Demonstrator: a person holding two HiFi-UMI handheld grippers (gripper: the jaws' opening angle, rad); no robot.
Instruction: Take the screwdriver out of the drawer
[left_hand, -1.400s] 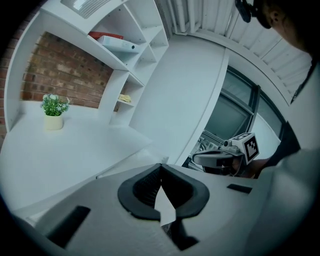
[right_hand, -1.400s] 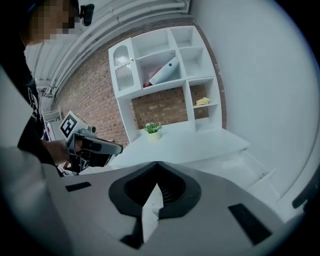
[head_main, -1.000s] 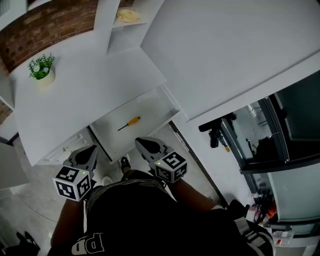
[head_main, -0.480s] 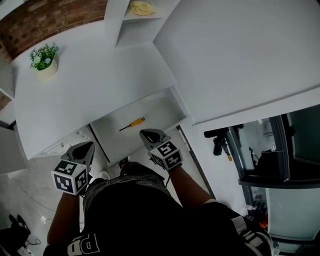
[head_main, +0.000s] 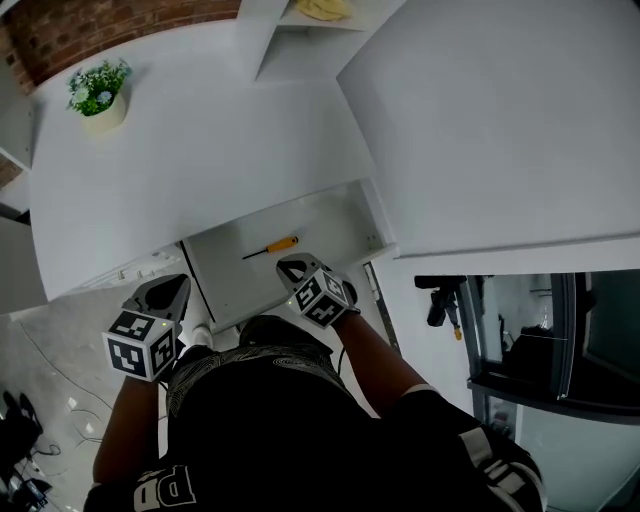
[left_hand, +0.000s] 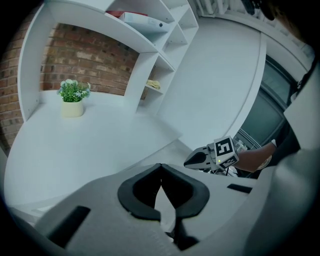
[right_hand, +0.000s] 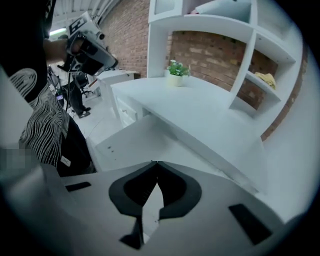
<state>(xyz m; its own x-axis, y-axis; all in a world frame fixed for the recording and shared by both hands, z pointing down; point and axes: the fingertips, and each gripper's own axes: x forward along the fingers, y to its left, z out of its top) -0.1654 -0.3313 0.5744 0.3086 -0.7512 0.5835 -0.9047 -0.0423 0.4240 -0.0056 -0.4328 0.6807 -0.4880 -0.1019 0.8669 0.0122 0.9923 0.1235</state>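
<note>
The right gripper has pushed forward over the front edge of the pulled-out drawer, and its tips, pinched together on nothing, now sit just beside the yellow-handled screwdriver lying on the drawer floor. I'd say the reach is nearly done, though the jaws must part before any grab. A second ago it hung back nearer the person's body, while the left gripper, likewise closed and empty, still waits outside the drawer

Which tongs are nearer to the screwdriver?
The right tongs: their tip is over the drawer, close to the screwdriver; the left tongs hang beside the drawer.
</note>
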